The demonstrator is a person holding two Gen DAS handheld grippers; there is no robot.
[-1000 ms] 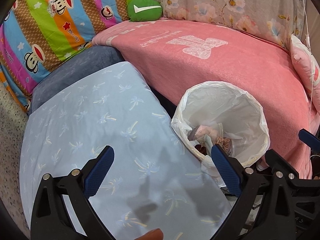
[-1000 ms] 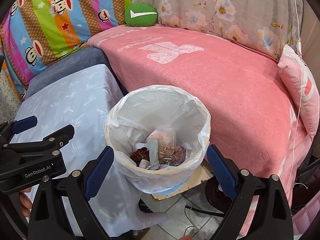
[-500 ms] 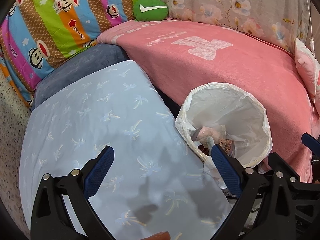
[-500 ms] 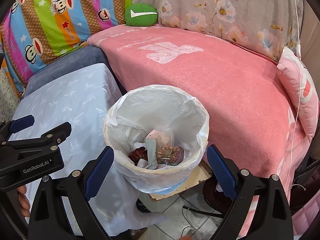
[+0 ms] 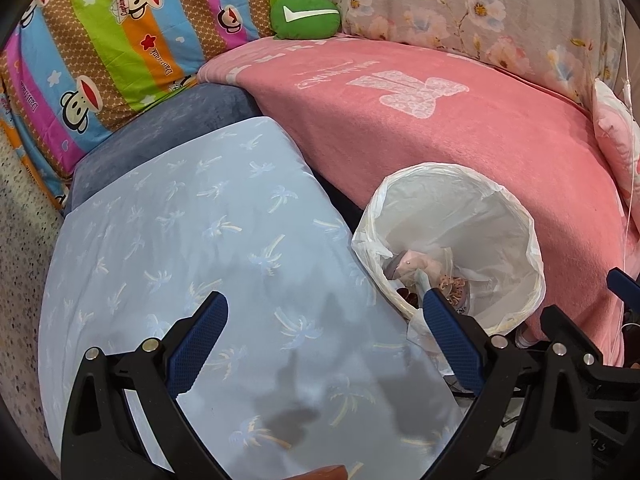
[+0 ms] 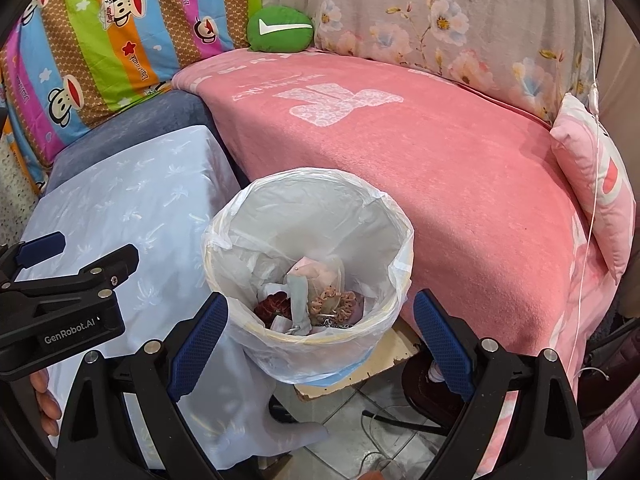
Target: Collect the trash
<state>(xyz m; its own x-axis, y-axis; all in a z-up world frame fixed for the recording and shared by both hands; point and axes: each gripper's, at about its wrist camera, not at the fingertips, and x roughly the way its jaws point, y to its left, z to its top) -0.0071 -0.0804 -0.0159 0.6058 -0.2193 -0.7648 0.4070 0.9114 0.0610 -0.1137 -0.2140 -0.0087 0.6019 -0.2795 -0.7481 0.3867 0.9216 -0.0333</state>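
Blue-padded fingers stand wide apart on both grippers, and neither has hold of anything. The left gripper (image 5: 324, 322) hangs over a pale blue cloth printed with palm trees (image 5: 192, 248), which covers a low table-like surface; its shadow falls on the cloth below it. The right gripper (image 6: 320, 320) hangs just above the near rim of the trash bin (image 6: 308, 344), its two fingers straddling the bin's width without touching it. From the right wrist view the left gripper's black body, marked "GenRobot.AI", shows at the left edge over the cloth, with a person's fingertips (image 6: 46, 404) beneath it.

The bin, lined with a translucent white plastic bag (image 6: 304, 208) folded over its rim, stands between the cloth-covered surface and a sofa draped in a pink blanket (image 6: 460, 168). Inside lies the collected trash (image 6: 316, 300): a pinkish wrapper, a grey strip, something dark red and a brownish crumpled piece, all in the bottom.

Farther back a green cushion with a white tick (image 6: 279, 29) rests against a striped monkey-print quilt (image 6: 100, 40) and a floral cover (image 6: 460, 20). A pink pillow (image 6: 596, 188) sits at the sofa's right end. Tiled floor (image 6: 352, 416) and a piece of board show under the bin.
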